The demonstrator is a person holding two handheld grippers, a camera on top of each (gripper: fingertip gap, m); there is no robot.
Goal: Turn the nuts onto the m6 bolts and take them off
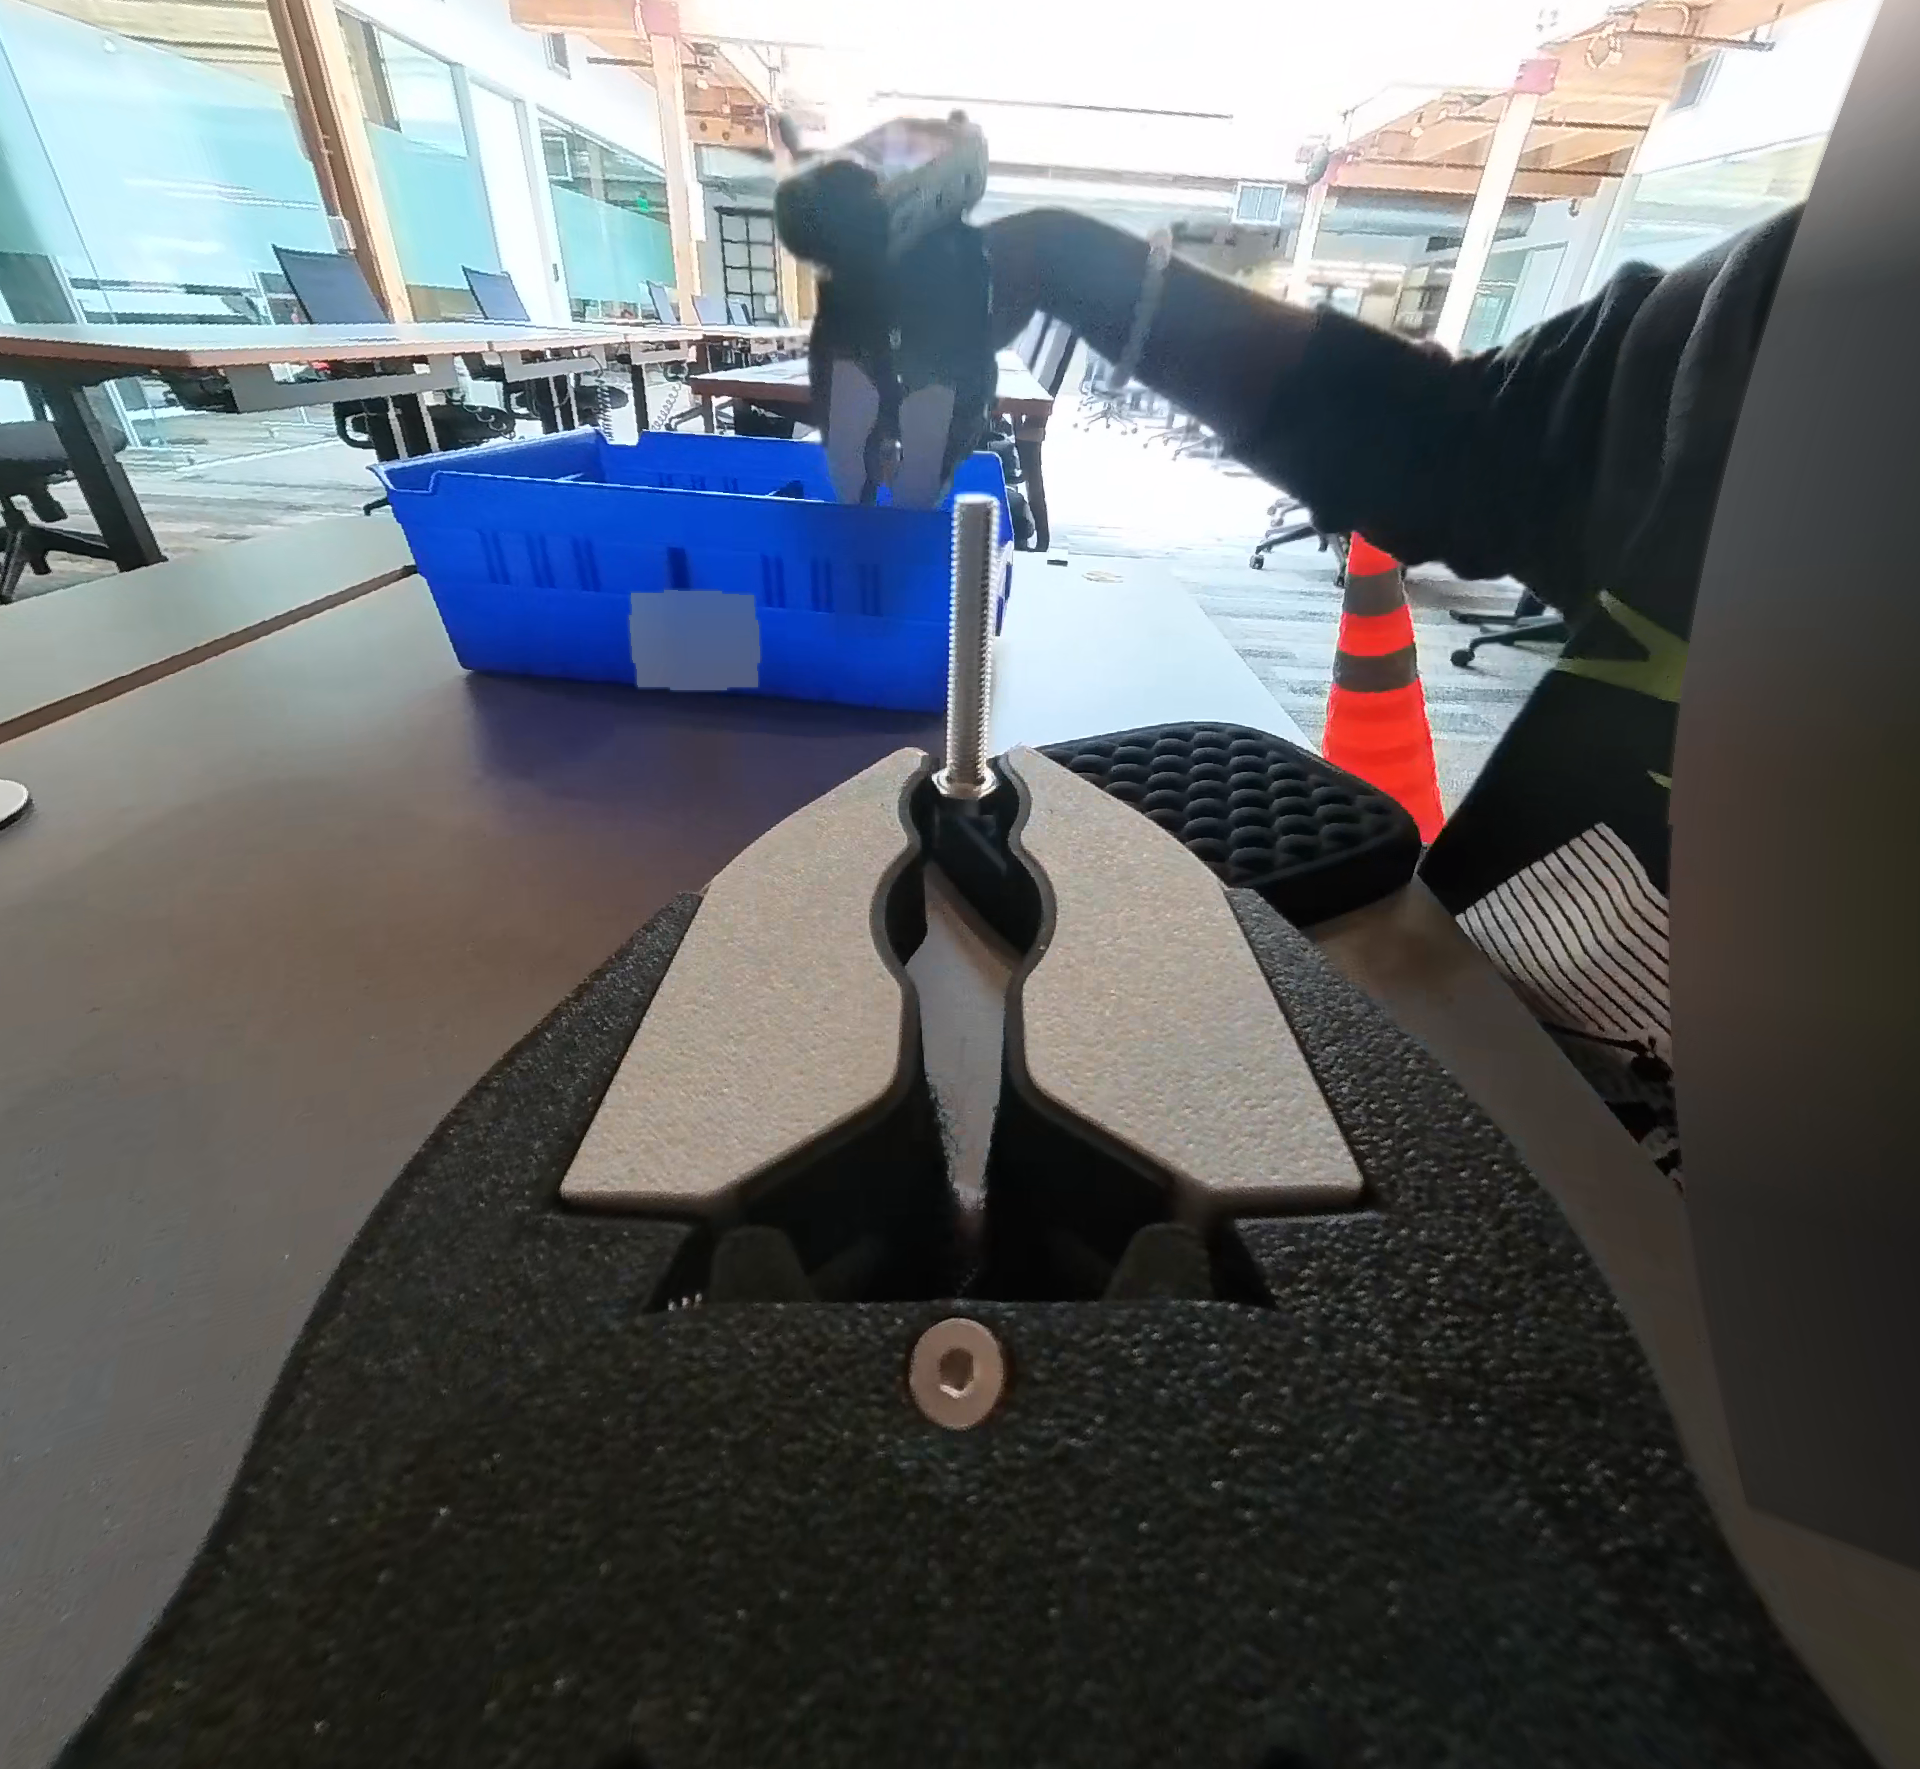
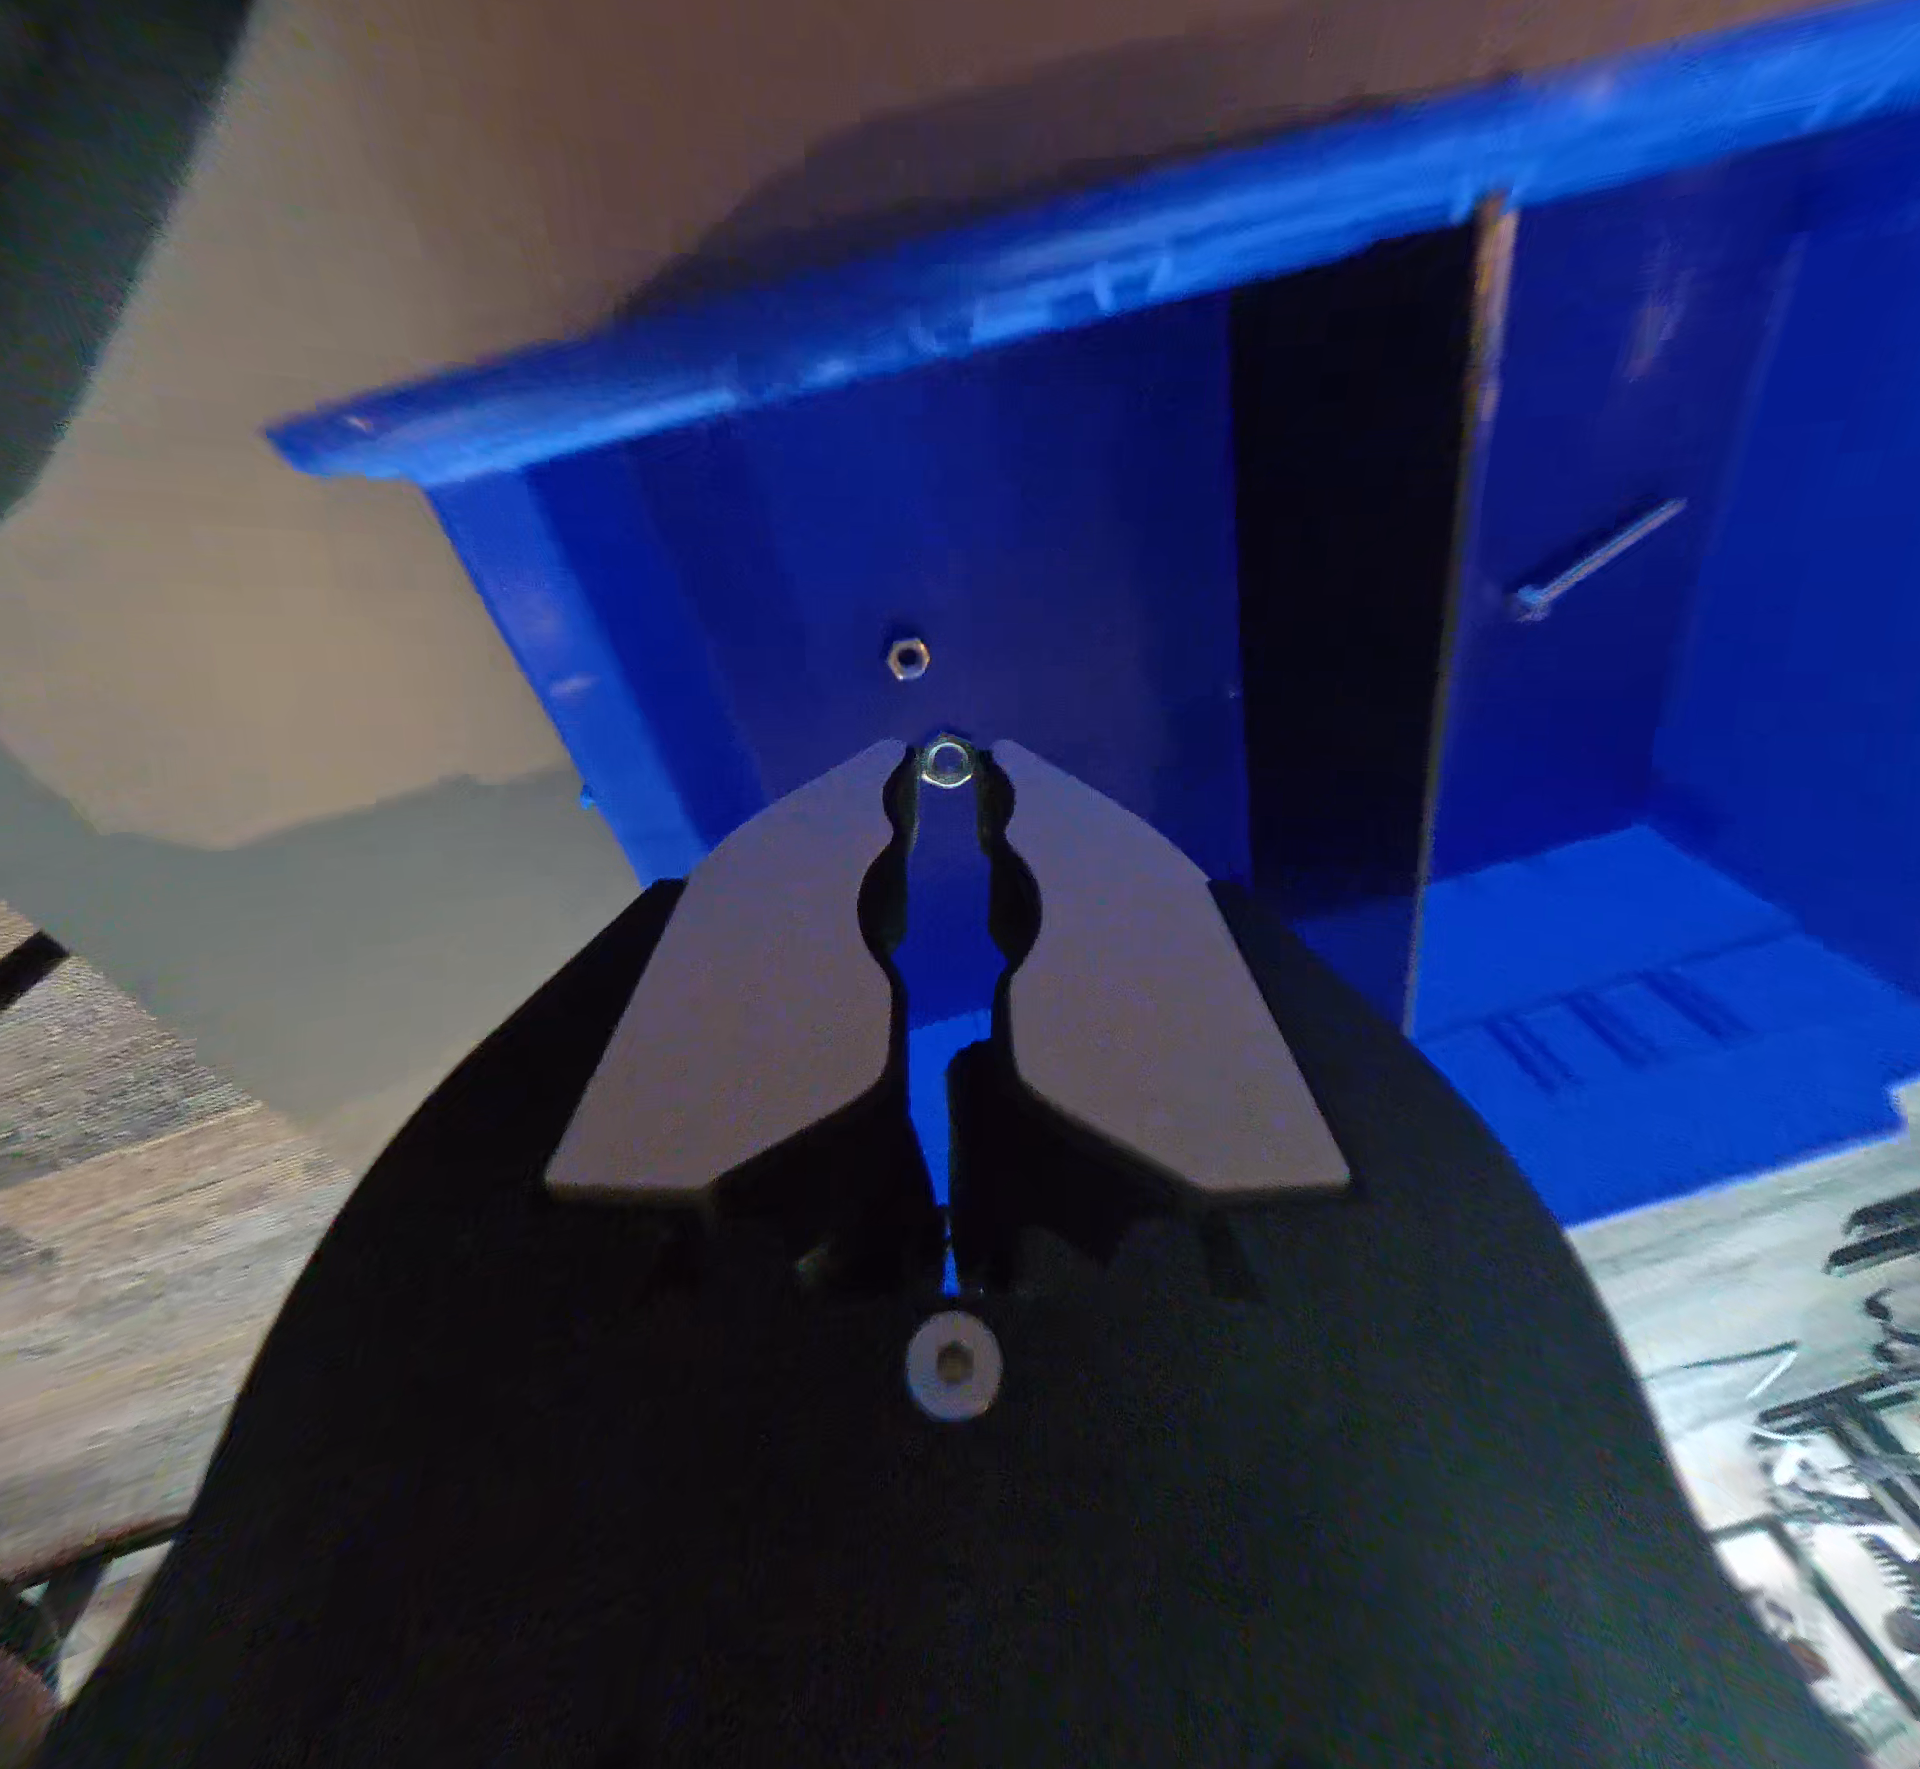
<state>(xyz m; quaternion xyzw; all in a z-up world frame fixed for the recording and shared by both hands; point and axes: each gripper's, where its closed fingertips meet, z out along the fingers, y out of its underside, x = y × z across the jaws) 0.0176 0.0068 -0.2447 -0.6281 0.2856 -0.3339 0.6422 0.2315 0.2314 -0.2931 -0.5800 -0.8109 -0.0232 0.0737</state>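
Two grippers, each clamped on hardware. Left gripper (image 1: pixel 966 774) closed on the hex head of a silver bolt (image 1: pixel 974 639), threaded shank upright, over the dark table (image 1: pixel 312 888) near its right edge, beside a black dimpled pad (image 1: pixel 1236 805). Right gripper (image 2: pixel 945 763) reaching down into the blue bin (image 1: pixel 675 618) at the table's far edge, fingertips pinched on a small silver nut (image 2: pixel 944 762). Second nut (image 2: pixel 906 657) loose on the bin floor just beyond. Another bolt (image 2: pixel 1600 556) lying in the neighbouring compartment, past a dark divider (image 2: pixel 1455 576). Orange cone (image 1: pixel 1377 670) off the right edge.
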